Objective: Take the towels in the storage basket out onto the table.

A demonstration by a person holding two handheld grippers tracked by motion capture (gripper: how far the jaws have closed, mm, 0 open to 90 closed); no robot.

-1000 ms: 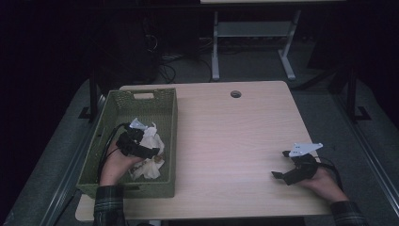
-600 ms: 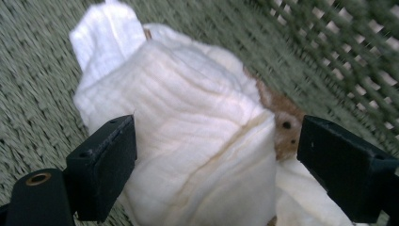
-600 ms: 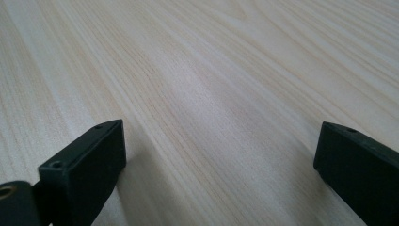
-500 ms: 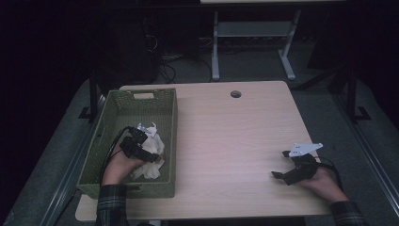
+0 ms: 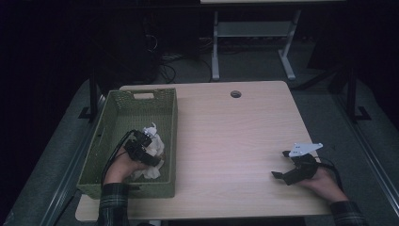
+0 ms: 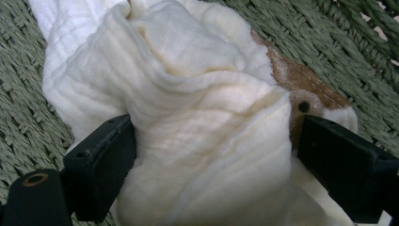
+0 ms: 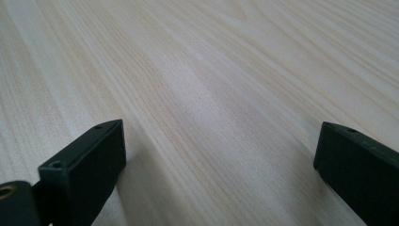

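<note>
The left hand-held gripper (image 5: 149,145) sits inside the green woven basket (image 5: 120,113) at the surface's (image 5: 226,141) left edge, jaws spread wide around a crumpled white cloth (image 6: 188,117), touching both sides. The right hand-held gripper (image 5: 282,165) rests wide open and empty near the front right corner.

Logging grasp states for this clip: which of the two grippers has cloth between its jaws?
The left gripper, down in the green basket, straddles the white cloth. The right gripper is open over bare table.
</note>
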